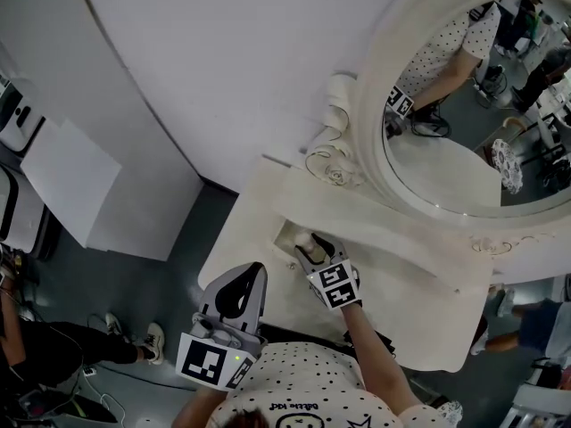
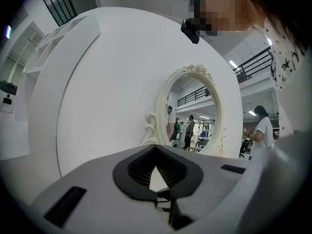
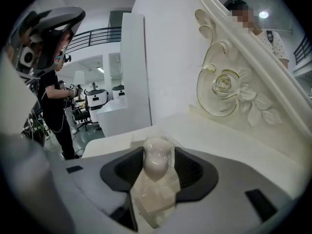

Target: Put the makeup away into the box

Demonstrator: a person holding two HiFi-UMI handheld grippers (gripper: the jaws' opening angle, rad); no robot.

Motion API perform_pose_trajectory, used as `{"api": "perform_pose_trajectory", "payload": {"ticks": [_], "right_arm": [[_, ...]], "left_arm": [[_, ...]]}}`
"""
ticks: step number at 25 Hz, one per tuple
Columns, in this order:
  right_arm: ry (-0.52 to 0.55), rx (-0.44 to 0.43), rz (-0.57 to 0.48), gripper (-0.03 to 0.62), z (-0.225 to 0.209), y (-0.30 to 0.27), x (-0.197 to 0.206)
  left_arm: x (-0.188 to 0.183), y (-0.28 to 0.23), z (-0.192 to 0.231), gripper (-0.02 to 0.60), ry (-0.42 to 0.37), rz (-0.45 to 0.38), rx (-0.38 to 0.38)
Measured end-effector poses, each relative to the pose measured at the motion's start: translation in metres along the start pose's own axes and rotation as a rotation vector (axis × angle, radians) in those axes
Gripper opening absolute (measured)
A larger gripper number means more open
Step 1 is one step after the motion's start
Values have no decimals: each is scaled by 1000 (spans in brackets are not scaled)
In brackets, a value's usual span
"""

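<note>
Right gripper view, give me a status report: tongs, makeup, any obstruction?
Left tongs shut, empty. Right tongs apart around the cream makeup bottle, at the box. No obstruction seen.

I read a cream dressing table as the support surface. An oval, ornate-framed mirror stands along its rear edge. A small recessed box sits open in the top.

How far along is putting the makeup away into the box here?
Already done: the pale bottle looks lowered into the recessed box. In hand: it stands between the right tool's parted jaws, apparently unclamped. The left tool is shut, empty. Left: pull the right tool clear; no other makeup shows.
</note>
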State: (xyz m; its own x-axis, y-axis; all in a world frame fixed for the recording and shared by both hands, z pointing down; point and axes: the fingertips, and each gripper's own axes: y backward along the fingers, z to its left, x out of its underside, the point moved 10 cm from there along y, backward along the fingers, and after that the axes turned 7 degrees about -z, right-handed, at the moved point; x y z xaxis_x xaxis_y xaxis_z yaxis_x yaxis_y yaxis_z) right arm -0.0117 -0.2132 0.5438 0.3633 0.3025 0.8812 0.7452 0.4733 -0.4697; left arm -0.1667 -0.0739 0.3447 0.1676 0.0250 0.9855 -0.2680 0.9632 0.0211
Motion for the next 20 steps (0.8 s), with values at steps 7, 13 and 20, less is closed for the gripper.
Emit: {"api": "perform_pose_trajectory", "payload": {"ticks": [7, 13, 20], "right_arm": [[1, 12, 12, 190, -3, -1, 1], [4, 3, 17, 190, -2, 1, 1], [0, 17, 9, 190, -2, 1, 0]], "left_arm": [[0, 0, 3, 5, 2, 3, -3], [0, 0, 3, 5, 5, 3, 1], [2, 1, 4, 5, 6, 3, -1]]}}
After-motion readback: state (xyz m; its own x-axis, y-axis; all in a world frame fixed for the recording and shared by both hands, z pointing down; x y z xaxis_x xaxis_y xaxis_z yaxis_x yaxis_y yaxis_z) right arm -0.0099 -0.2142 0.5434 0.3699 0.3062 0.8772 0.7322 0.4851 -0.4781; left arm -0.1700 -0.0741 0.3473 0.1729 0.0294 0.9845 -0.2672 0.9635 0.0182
